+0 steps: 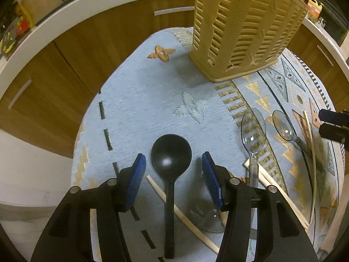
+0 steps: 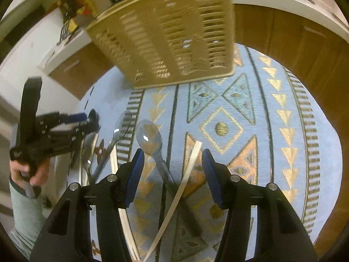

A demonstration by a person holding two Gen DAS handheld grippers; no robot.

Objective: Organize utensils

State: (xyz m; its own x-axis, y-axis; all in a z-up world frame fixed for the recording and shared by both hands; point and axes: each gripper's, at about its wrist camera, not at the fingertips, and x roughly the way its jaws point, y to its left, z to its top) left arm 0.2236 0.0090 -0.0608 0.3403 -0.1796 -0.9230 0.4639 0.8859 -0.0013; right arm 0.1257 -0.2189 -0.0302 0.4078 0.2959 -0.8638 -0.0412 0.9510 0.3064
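A black ladle (image 1: 171,152) lies on the patterned cloth, its bowl between the fingers of my open left gripper (image 1: 173,167). A cream chopstick (image 1: 185,218) crosses under its handle. Two clear plastic spoons (image 1: 254,131) (image 1: 284,127) lie to the right. The cream slotted utensil holder (image 1: 244,28) stands at the back. In the right wrist view my open right gripper (image 2: 172,168) hovers over a clear spoon (image 2: 150,137) and a cream chopstick (image 2: 187,172). The holder (image 2: 174,37) stands beyond. The left gripper (image 2: 65,128) shows at the left.
The round table is covered by a light blue cloth with gold patterns (image 1: 141,109). Brown cabinets with a white counter (image 1: 76,50) curve behind. More cream chopsticks (image 1: 312,163) lie at the right. A clear upturned glass item (image 1: 207,214) sits under my left gripper's right finger.
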